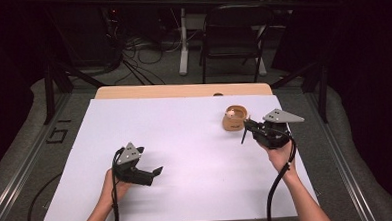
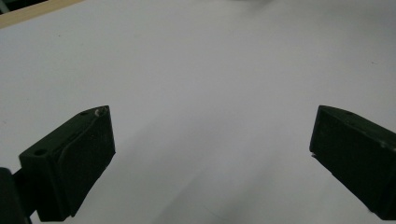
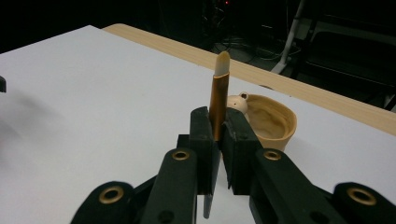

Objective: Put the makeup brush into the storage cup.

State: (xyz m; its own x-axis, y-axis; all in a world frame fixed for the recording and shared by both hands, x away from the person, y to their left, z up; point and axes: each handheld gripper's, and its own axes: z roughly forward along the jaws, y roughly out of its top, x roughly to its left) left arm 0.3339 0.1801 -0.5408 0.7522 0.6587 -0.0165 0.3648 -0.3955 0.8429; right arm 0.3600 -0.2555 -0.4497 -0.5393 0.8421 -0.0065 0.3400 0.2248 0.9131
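Right gripper (image 3: 218, 140) is clamping a brown brush (image 3: 218, 98) between closed jaws, long axis upright, pale tip pointing up, just beside the wooden bowl (image 3: 275, 122). Left gripper (image 2: 212, 154) is hovering over the white sheet (image 2: 201, 60), jaws wide apart, holding nothing

Saw a plain white sheet (image 1: 186, 156) on a light wood desk (image 1: 183, 90), a tan bowl (image 3: 275, 122), an amber brush (image 3: 218, 100) with pale tip, black jaws.
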